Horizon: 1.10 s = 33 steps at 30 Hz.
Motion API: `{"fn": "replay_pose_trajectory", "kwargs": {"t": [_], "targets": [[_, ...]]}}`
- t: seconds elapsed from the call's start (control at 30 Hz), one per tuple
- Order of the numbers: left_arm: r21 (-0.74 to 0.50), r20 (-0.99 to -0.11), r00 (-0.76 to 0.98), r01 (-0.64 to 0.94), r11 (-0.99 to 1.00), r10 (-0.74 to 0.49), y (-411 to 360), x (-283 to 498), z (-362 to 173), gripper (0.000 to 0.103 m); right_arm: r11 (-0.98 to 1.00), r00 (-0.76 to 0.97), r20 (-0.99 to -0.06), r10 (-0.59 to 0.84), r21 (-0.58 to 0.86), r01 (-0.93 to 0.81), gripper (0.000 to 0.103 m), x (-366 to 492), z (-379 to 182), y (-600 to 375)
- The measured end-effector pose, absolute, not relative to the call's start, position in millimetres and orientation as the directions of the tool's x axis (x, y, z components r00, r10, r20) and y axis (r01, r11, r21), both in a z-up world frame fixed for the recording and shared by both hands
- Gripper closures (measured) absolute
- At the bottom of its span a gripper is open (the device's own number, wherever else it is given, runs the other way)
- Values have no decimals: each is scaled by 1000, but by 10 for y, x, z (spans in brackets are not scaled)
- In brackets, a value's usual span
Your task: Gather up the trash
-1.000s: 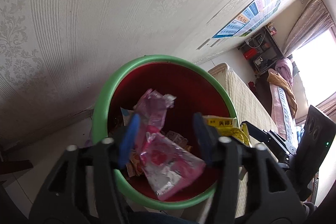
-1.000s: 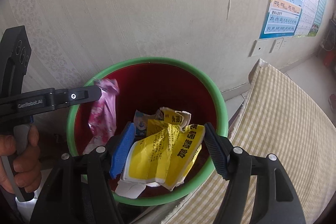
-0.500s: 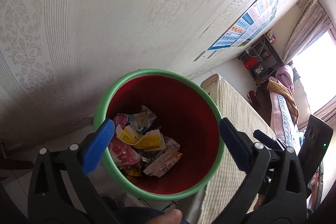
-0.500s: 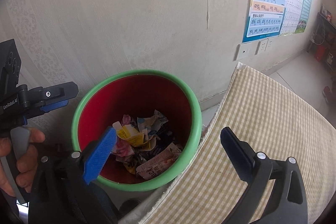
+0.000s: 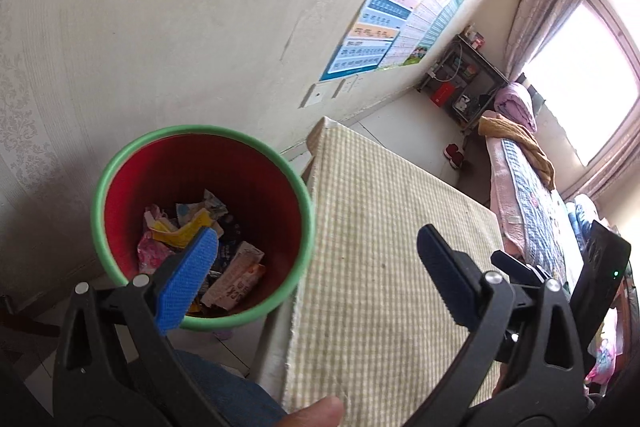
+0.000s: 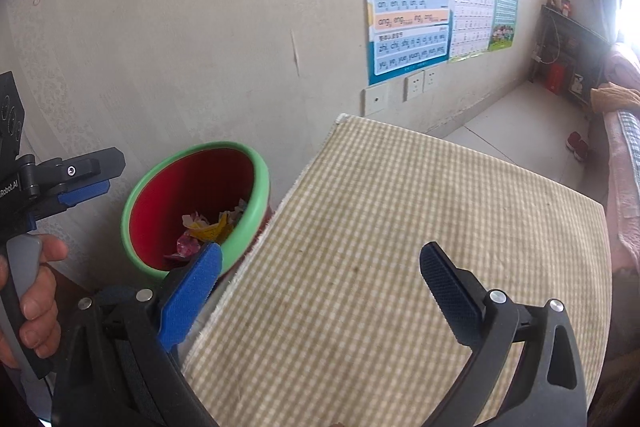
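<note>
trash (image 5: 200,251) crumpled, colourful, in red bin (image 5: 256,163); left claw (image 5: 320,259), right claw (image 6: 320,275) wide, empty.

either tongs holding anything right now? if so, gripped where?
Nothing held. Left tongs and right tongs both stand wide open and empty; the wrappers lie loose inside the bin.

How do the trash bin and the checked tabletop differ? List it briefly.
The trash bin is round, red inside with a green rim; the checked tabletop is flat, straight-edged, beige-and-cream. The bin holds crumpled wrappers; the visible tabletop carries nothing. The bin sits lower, beside the tabletop's edge. Both stand near the wall.
</note>
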<state>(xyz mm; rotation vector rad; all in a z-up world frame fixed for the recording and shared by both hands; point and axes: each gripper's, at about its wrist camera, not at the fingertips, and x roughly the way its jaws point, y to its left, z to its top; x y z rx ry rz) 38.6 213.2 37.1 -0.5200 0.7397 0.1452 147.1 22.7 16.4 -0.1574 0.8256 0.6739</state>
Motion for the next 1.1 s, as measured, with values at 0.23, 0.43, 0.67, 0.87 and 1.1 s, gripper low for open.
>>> {"fn": "replay_pose_trajectory", "kwargs": {"t": [0.23,0.43,0.67,0.87,1.1], "targets": [[-314,-679,731,-205,927,-69,1302,476,380,6,870,578,-705,411,114,-480,7,1311,206,-678],[-266,-659,747,-126,956,-85,759,452,210,6,924,626,-708,327,101,-369,7,1121,108,-1270],[-206,-635,763,-21,978,-118,340,340,-69,5,961,686,-689,234,59,-270,7,837,-89,-1610],[-185,-651,749,5,983,-126,251,396,-218,5,968,696,-682,225,77,-238,7,812,-209,-1643],[-187,-664,739,-18,982,-112,277,433,-292,5,968,682,-694,231,90,-236,7,838,-316,-1629]]}}
